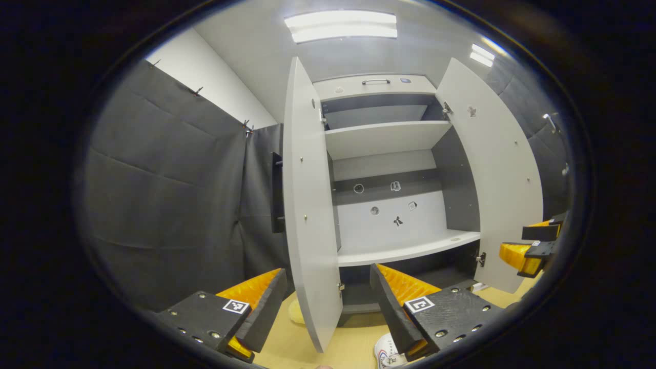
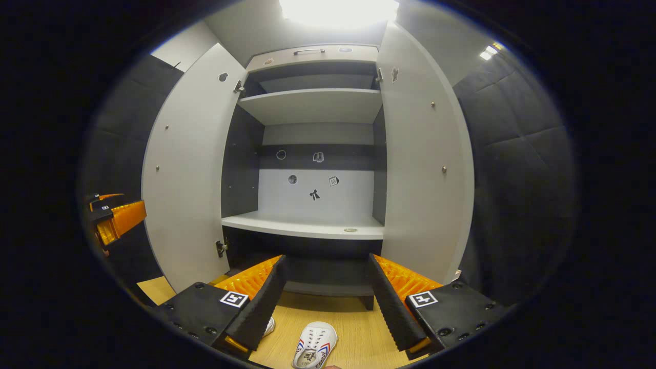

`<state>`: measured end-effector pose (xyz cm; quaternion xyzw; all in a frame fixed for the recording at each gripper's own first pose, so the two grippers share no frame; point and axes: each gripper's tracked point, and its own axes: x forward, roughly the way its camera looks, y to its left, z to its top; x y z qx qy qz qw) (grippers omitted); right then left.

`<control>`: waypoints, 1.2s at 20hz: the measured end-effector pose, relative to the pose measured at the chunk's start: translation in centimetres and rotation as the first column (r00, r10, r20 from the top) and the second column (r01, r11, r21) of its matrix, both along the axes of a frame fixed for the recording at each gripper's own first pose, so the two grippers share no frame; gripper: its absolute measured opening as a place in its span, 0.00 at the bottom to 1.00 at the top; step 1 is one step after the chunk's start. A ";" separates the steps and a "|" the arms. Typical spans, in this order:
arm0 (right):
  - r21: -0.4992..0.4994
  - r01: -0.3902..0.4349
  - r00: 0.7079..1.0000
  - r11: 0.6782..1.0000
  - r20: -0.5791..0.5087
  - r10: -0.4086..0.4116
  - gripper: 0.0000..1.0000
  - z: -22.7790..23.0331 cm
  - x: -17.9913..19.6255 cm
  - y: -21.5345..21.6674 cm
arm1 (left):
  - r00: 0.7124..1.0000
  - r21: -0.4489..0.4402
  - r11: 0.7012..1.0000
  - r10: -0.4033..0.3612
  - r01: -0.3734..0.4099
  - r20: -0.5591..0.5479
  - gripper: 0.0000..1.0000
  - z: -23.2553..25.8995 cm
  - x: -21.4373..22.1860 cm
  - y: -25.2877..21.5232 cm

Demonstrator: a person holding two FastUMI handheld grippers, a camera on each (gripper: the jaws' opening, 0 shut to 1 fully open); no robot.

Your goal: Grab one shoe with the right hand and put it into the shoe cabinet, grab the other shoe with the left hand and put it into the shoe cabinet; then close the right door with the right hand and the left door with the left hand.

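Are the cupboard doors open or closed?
Open. Both doors swing outward, baring the shelves. The shoe lies on the floor.

Left gripper (image 1: 328,307) fingers spread apart, right gripper (image 2: 328,302) fingers likewise, both level

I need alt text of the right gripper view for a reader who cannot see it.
An open claw faces a shoe cabinet with both doors swung wide and bare shelves. A white shoe lies on the wooden floor between the claw's fingers, and the other claw is at the left edge.
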<state>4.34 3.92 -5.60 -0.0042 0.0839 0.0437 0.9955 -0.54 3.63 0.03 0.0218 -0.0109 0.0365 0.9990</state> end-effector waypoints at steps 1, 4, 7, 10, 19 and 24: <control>-0.006 -0.017 1.000 1.000 -0.027 0.016 0.97 -0.8 0.3 0.5 | 1.000 0.000 1.000 0.007 -0.007 -0.002 0.93 -0.1 -0.1 0.3; -0.022 -0.055 0.993 0.998 -0.107 0.052 0.98 -3.5 1.4 1.5 | 0.999 0.008 0.999 0.035 -0.035 -0.012 0.93 -0.3 -0.8 1.3; -0.016 -0.095 0.979 0.995 -0.183 0.091 0.98 -6.3 1.9 2.7 | 0.997 0.020 0.997 0.073 -0.073 -0.015 0.93 -0.3 -1.4 2.5; 0.006 -0.136 0.952 0.991 -0.277 0.132 0.98 -10.0 2.0 4.0 | 0.993 0.028 0.993 0.112 -0.111 -0.025 0.93 -0.4 -2.3 3.9; 0.023 -0.169 0.825 0.985 -0.544 0.154 0.98 -21.1 1.4 5.2 | 0.976 0.067 0.976 0.210 -0.206 -0.056 0.93 -0.9 -4.3 7.1; -0.001 -0.201 0.709 0.980 -0.690 0.145 0.98 -26.3 -0.2 5.3 | 0.968 0.081 0.969 0.241 -0.235 -0.071 0.93 -1.4 -4.3 8.1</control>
